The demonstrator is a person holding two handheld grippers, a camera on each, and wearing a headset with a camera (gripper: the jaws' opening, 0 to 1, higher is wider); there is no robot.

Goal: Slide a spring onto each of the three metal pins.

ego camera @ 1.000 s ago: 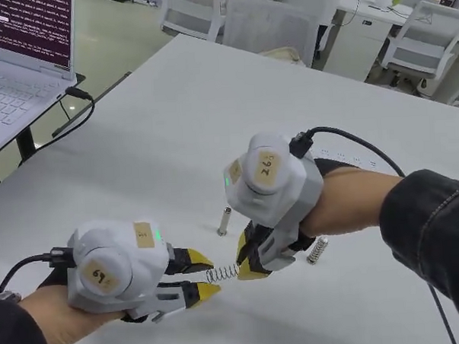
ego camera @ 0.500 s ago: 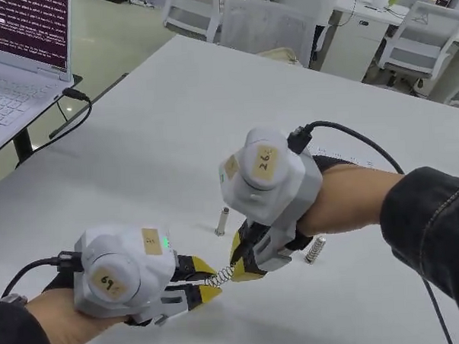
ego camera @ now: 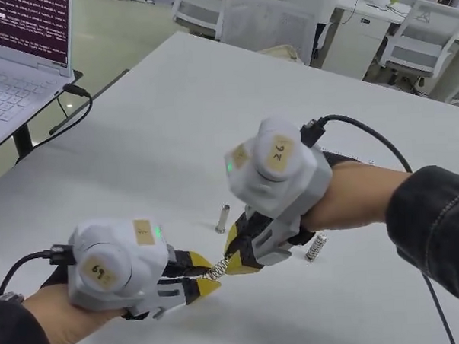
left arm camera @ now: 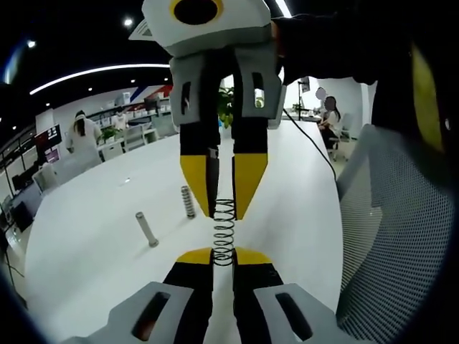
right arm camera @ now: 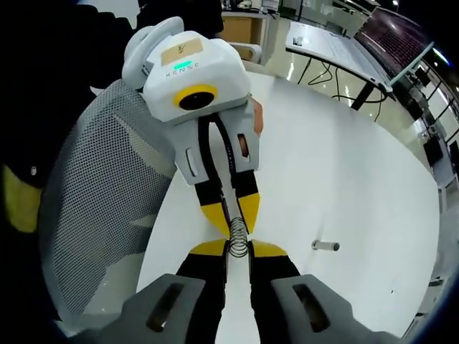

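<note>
1. Spring point(ego camera: 218, 268) hangs in the air between the two grippers, above the table point(ego camera: 174, 129) close to its near edge, with its coils running from one pair of yellow tips to the other
2. Left gripper point(ego camera: 206, 275) is clenched on one end of the spring and right gripper point(ego camera: 234, 257) on the other end; each pair of jaws is nearly closed, with the end coils pinched between them. Cannot tell whether anything runs inside the coils
3. Pin point(ego camera: 223, 218) stands upright and bare on the table just beyond the grippers, toward the middle. Second spring point(ego camera: 317, 247) rests by the right forearm, nearer the right edge
4. Handling, as a judgement: the wire is thin, very light and soft along its length. It is also round and smooth, so it is likely to bow, roll or shoot out under a hard squeeze
5. Best hold, as I judge it: a light grip across the outermost coils, leaving the bore open and the axis in line with the pin
</note>
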